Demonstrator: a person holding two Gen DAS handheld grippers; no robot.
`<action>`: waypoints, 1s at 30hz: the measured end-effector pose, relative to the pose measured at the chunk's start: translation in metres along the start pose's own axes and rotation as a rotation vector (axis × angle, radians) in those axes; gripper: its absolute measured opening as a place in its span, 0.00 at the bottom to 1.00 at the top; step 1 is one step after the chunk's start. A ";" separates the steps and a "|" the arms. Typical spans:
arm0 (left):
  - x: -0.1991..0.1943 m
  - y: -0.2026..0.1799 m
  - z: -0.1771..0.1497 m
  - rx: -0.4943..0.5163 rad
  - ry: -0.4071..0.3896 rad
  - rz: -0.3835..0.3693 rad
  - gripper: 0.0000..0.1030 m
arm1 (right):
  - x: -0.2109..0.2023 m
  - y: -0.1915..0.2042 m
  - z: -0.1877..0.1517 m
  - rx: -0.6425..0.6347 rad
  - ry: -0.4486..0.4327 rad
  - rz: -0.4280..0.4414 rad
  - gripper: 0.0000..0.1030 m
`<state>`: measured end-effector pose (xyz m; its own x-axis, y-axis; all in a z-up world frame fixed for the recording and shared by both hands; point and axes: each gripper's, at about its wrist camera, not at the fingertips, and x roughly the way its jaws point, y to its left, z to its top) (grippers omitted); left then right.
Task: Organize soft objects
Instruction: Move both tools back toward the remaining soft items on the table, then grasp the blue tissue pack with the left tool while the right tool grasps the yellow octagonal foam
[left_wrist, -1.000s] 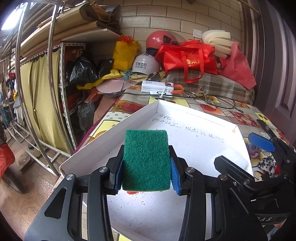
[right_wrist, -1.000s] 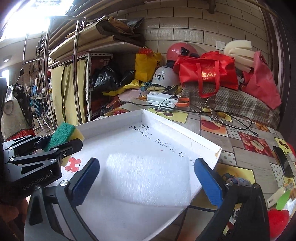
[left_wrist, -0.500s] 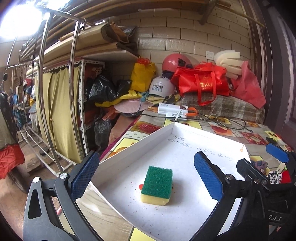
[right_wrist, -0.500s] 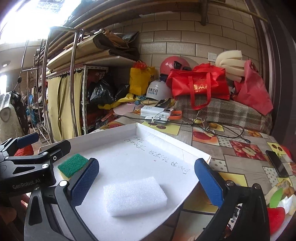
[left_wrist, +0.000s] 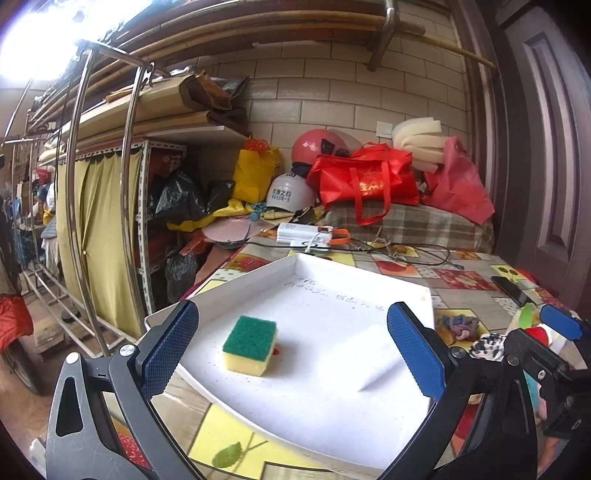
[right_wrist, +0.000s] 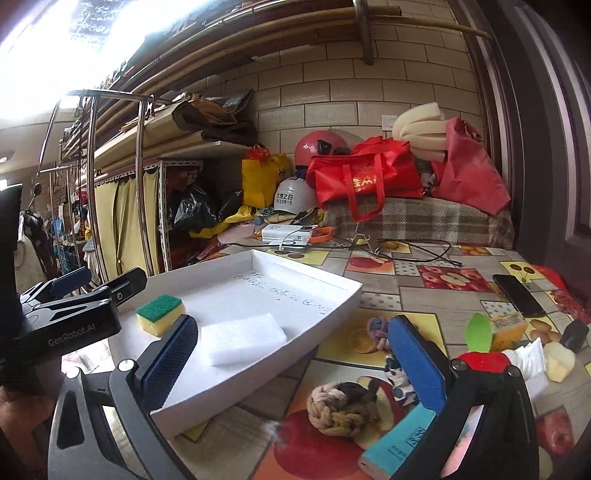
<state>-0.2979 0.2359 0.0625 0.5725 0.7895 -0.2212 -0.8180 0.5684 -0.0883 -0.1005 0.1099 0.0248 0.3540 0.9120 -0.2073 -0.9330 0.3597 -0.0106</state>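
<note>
Covering the table is a patchwork oilcloth printed with fruit, backed by a tan brick wall with shelving and curtained racks at nine o'clock. A white tray sits on the cloth, handwriting inked faintly along its far floor, too small to read. Inside lie a green-topped yellow sponge and, at its three o'clock, a white foam block. The left gripper hangs over the tray with jaws wide apart, holding nothing; "GenRobot.AI" shows on its body in the right view. The right gripper is likewise spread and empty, above a knotted rope ball. A red bag bears gold characters; a white helmet carries dark lettering.
</note>
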 end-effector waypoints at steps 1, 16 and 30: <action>-0.006 -0.007 0.000 0.006 -0.020 -0.024 1.00 | -0.009 -0.009 -0.001 0.009 -0.019 0.003 1.00; 0.009 -0.152 -0.024 0.240 0.310 -0.532 1.00 | -0.060 -0.232 -0.025 0.137 0.257 -0.300 1.00; 0.033 -0.207 -0.056 0.437 0.534 -0.590 0.95 | 0.015 -0.286 -0.044 0.201 0.554 -0.199 0.85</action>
<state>-0.1127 0.1314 0.0195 0.7002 0.1920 -0.6877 -0.2437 0.9696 0.0226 0.1688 0.0124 -0.0188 0.3835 0.6053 -0.6975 -0.8031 0.5915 0.0717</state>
